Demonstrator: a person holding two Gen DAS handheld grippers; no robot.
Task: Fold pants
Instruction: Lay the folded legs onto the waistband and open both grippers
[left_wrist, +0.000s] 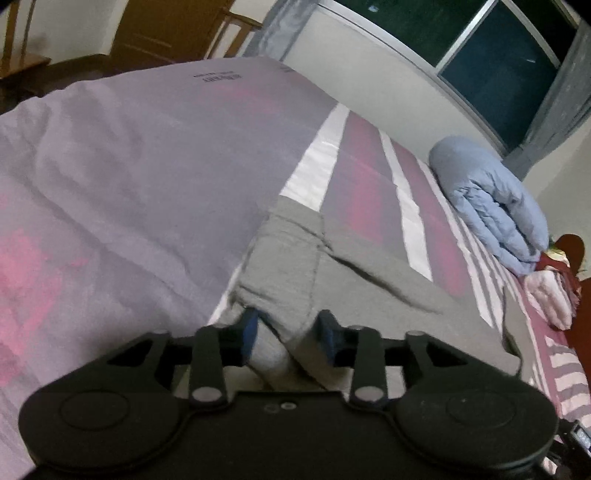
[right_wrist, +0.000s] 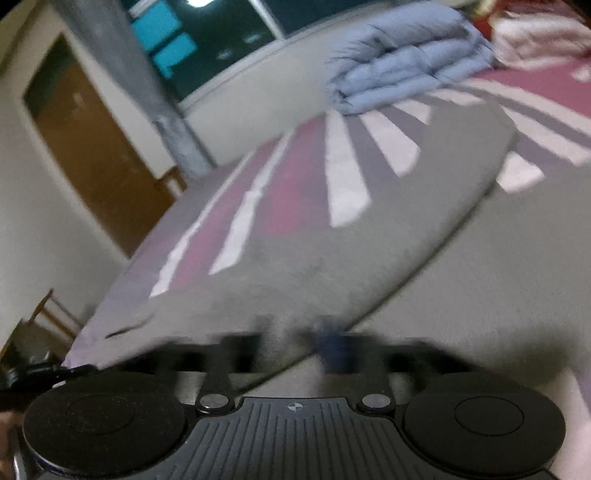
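Grey sweatpants (left_wrist: 332, 266) lie spread on the bed w/ the pink-and-white striped cover (left_wrist: 369, 177), and the left gripper (left_wrist: 288, 334) has its jaws apart around a bunched fold of the fabric, blue pads either side of it. Right gripper (right_wrist: 295, 343) is too blurred; can't tell if its jaws grip the cloth bunched between them. A folded light-blue duvet (left_wrist: 491, 199) sits near the window (left_wrist: 498, 62), well apart from the pants.
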